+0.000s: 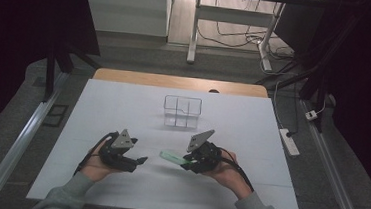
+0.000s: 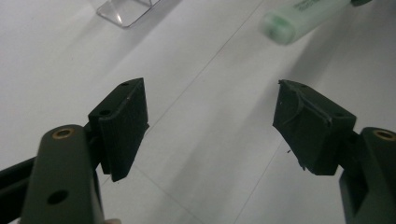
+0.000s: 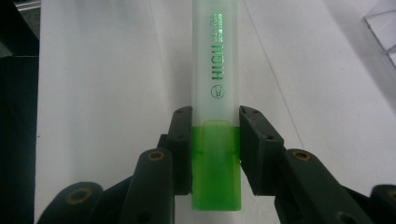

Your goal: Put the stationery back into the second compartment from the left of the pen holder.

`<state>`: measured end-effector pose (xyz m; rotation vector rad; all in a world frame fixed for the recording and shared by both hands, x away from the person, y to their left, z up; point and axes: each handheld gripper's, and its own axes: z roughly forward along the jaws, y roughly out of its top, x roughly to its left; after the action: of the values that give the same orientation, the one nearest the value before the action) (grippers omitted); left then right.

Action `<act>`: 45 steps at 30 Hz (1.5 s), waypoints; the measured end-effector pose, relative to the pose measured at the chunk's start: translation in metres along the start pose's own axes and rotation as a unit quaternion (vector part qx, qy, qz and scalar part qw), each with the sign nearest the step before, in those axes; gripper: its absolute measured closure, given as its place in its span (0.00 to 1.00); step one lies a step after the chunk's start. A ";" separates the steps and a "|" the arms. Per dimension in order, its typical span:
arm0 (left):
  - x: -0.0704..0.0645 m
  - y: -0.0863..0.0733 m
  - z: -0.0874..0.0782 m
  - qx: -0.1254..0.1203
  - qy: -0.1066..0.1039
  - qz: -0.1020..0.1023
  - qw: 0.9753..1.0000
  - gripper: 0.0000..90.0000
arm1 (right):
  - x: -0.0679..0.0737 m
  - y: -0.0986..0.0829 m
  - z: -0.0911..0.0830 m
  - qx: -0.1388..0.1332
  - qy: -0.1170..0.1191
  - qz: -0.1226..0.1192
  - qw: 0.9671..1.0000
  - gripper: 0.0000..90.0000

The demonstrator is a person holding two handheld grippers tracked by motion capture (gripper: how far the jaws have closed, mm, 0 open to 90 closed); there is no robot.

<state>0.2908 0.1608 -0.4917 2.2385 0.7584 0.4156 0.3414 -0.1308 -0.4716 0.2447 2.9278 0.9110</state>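
Our right gripper [image 3: 215, 135] clamps the green highlighter [image 3: 215, 74] at its cap end; the barrel points toward twelve o'clock in the right gripper view. We judge it light, stiff and slick plastic, best gripped across its flat sides. Our left gripper [image 2: 210, 126] gapes wide, holding nothing.

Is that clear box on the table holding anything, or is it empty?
Empty, as far as the high view shows: the clear divided box has only white table showing through its compartments. The green highlighter sits clamped in the right tool.
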 end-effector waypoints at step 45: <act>-0.040 0.041 0.041 0.074 -0.071 0.155 0.983 0.40 | 0.010 0.013 0.020 0.025 0.048 -0.044 0.998 0.73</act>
<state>0.2964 0.0908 -0.4925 2.5065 0.3763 0.3492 0.3358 -0.1073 -0.4803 0.0756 3.0247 0.8609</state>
